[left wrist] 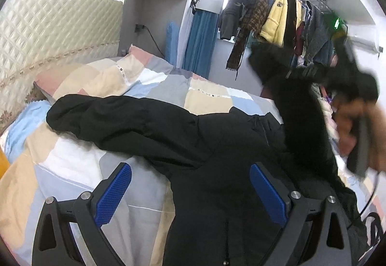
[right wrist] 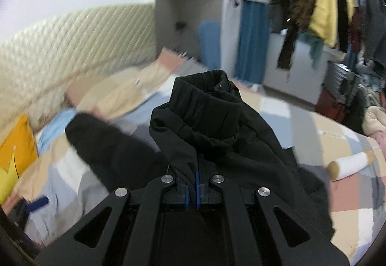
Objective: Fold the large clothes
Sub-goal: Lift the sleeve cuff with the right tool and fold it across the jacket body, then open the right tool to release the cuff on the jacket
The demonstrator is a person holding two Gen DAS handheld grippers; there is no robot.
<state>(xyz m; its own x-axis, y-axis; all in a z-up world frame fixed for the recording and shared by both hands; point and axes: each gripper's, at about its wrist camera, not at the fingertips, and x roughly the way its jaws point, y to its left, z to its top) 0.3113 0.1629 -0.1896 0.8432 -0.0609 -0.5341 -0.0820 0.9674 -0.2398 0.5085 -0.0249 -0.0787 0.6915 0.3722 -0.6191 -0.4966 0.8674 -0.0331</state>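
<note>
A large black jacket (left wrist: 183,135) lies spread on the bed, one sleeve (left wrist: 101,111) stretched toward the headboard. My left gripper (left wrist: 190,193) hovers open above the jacket's body, blue pads wide apart and nothing between them. My right gripper (right wrist: 192,190) is shut on the other black sleeve (right wrist: 207,116), whose elastic cuff stands up in front of the fingers. In the left wrist view that sleeve (left wrist: 299,106) hangs lifted at the right, with the right gripper (left wrist: 320,70) and a hand (left wrist: 352,126) blurred.
The patchwork quilt (left wrist: 135,87) covers the bed below a quilted cream headboard (left wrist: 53,31). A yellow cushion (right wrist: 14,155) lies at the left and a white roll (right wrist: 349,164) on the right. A clothes rack (left wrist: 277,15) with hanging garments stands behind.
</note>
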